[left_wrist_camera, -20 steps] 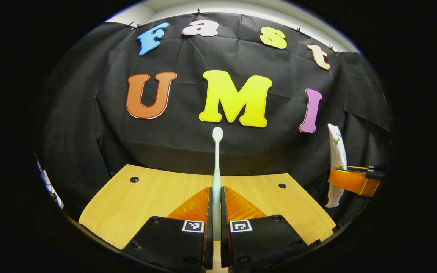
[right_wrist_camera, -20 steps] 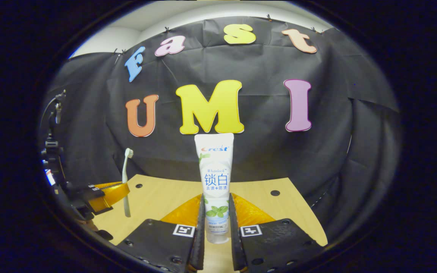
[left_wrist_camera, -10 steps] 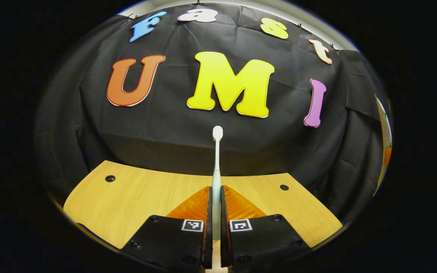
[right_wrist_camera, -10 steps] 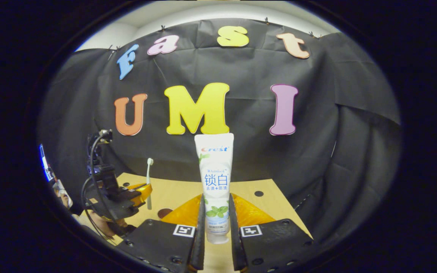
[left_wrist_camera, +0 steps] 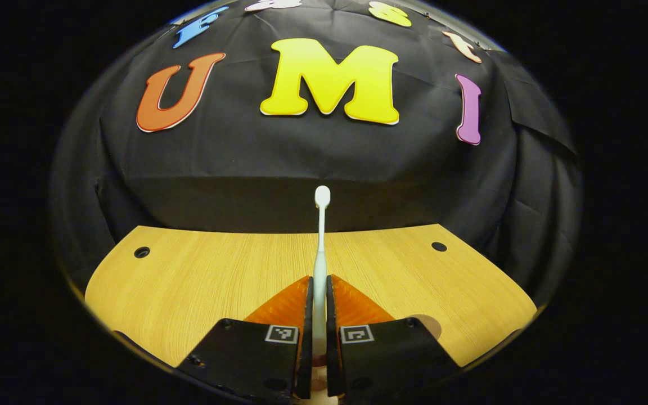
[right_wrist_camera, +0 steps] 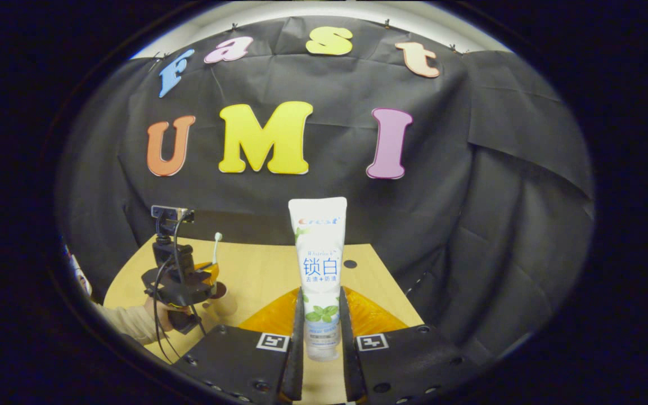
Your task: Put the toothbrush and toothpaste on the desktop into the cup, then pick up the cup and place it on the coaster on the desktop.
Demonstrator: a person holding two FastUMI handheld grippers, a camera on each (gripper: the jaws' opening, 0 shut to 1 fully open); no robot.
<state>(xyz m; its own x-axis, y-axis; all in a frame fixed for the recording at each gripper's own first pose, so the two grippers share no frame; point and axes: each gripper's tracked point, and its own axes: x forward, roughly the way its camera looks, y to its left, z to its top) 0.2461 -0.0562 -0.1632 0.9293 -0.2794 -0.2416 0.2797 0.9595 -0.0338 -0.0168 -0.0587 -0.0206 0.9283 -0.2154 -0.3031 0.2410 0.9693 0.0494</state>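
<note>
left gripper (left_wrist_camera: 317,315): closed on the toothbrush (left_wrist_camera: 320,247), both fingers pressing its handle; it stands at 6 o'clock in the left gripper view, above the desk (left_wrist_camera: 200,281).
toothbrush: white, upright, head at the top near the middle of the view, in front of the black cloth.
coaster (left_wrist_camera: 430,325): a round brown disc on the desk at about 4 o'clock from the left gripper, partly hidden by its right finger.
right gripper (right_wrist_camera: 320,332): closed on the toothpaste (right_wrist_camera: 318,270), both fingers pressing the lower part of the tube, at 6 o'clock in the right gripper view.
toothpaste: white tube, upright, cap end down between the fingers, flat end up.
far off: in the right gripper view, at 9 o'clock, the left gripper shows with the toothbrush in it, held by a hand (right_wrist_camera: 158,315) in a light sleeve.
cup (right_wrist_camera: 224,301): just below that gripper, on the desk; i cannot tell more of it.
</note>
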